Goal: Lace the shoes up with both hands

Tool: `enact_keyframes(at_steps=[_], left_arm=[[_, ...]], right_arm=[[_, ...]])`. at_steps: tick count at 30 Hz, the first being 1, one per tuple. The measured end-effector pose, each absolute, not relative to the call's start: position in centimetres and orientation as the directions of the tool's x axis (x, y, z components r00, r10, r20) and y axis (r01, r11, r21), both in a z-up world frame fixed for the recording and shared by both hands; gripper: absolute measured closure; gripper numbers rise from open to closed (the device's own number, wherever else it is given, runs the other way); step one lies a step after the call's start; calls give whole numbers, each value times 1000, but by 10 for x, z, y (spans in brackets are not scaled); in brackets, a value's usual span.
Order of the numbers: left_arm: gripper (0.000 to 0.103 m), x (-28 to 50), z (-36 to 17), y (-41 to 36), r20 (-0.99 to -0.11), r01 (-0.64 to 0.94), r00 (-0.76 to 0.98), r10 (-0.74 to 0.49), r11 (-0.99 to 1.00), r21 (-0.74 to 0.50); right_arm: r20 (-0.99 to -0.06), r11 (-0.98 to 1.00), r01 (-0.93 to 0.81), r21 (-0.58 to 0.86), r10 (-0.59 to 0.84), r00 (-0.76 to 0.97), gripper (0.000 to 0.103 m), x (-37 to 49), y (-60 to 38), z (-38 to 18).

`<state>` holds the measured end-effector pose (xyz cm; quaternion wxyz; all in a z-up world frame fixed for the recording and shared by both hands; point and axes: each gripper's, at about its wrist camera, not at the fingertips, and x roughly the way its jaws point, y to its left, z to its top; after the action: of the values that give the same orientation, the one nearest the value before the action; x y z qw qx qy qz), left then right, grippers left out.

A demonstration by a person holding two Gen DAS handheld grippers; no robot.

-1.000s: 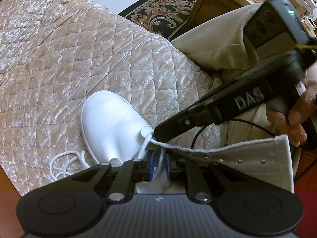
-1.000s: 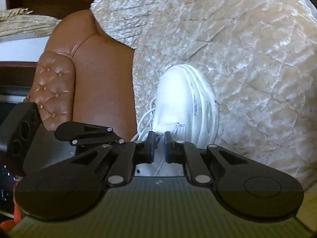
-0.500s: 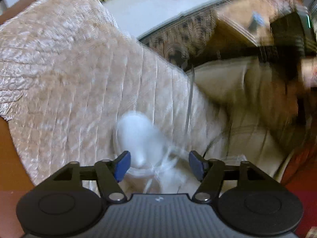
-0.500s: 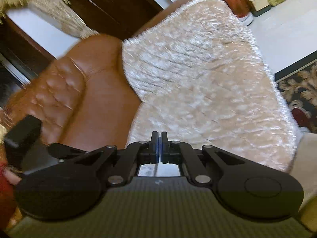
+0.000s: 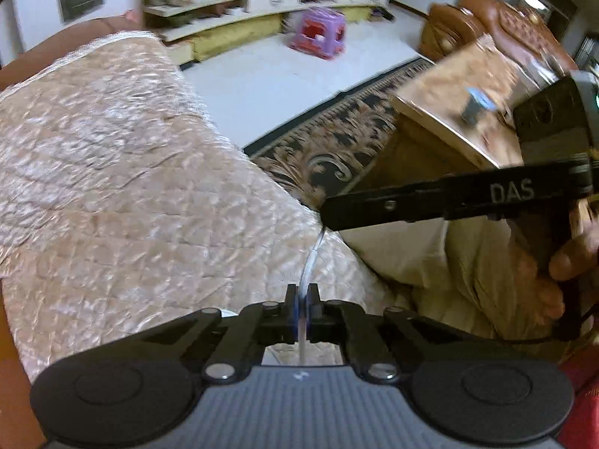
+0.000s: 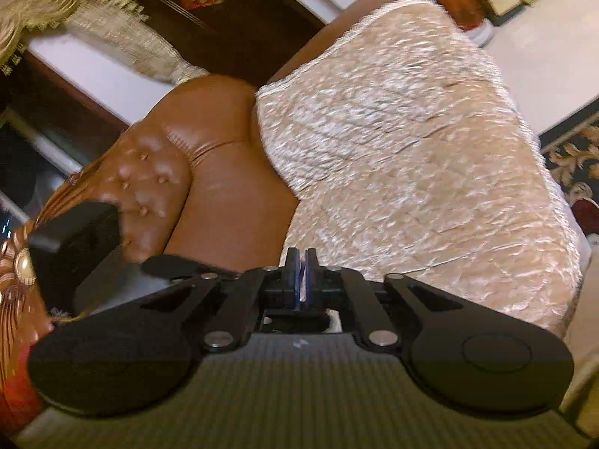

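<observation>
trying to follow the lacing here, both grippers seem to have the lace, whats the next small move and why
Probably a short, gentle pull apart. The left gripper and the right gripper are both shut on the white lace, which runs nearly straight between them above the quilted cover. The shoe is out of view, so pull slowly.

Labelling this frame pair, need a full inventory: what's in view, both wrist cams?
shoelace: 1, white, taut between the two grippers
quilted cover: 1, beige, over the sofa seat
leather sofa: 1, brown, tufted arm beside the cover
patterned rug: 1, black and gold, on the pale floor
wooden table: 1, light wood, by the rug, a small blurred item on top
plastic stool: 1, purple, on the floor
long low shelf unit: 1, cream, along the far wall, cluttered
shoe: none in view
left gripper: 1, black, shut on the shoelace
right gripper: 1, black, shut on the shoelace
hand: 1, holding the right gripper's handle
</observation>
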<state>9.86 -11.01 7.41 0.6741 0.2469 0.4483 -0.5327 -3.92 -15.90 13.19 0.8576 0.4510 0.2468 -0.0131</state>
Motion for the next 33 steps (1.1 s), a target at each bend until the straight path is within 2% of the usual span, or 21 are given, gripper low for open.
enact_keyframes(at_steps=[3, 6, 12, 13, 14, 16, 19, 23, 29, 31, 33], left_arm=[[100, 111, 75, -102, -858, 912, 45, -511, 371, -173], [100, 125, 87, -93, -822, 884, 34, -569, 401, -241], [100, 120, 113, -100, -775, 893, 39, -631, 371, -256], [100, 120, 120, -98, -759, 890, 47, -650, 372, -263], [100, 119, 125, -97, -746, 891, 59, -663, 372, -260], [101, 117, 136, -95, -719, 893, 83, -690, 372, -254], [101, 120, 159, -88, -654, 882, 140, -744, 394, -259], [101, 112, 200, -89, -531, 899, 153, -834, 341, -276], [101, 90, 270, -104, -327, 942, 113, -938, 206, -264], [101, 83, 292, -109, -259, 953, 96, -961, 163, -254], [101, 78, 303, -109, -230, 957, 93, -969, 151, -248]], right_arm=[[-436, 633, 227, 740, 195, 878, 68, -41, -155, 126], [-504, 714, 176, 677, 276, 818, 67, -32, -130, 112], [-584, 777, 129, 616, 341, 737, 67, 1, -92, 81], [-594, 771, 146, 620, 340, 729, 86, 4, -92, 77], [-604, 765, 162, 623, 339, 721, 99, 7, -93, 72], [-597, 776, 183, 603, 288, 749, 99, 2, -99, 79], [-502, 748, 232, 622, 153, 851, 99, -19, -138, 119], [-279, 706, 248, 663, -75, 957, 99, -63, -191, 191], [-10, 862, 223, 455, -245, 969, 99, -90, -184, 294], [52, 878, 233, 419, -279, 959, 99, -94, -184, 314], [99, 888, 235, 395, -295, 950, 98, -99, -184, 329]])
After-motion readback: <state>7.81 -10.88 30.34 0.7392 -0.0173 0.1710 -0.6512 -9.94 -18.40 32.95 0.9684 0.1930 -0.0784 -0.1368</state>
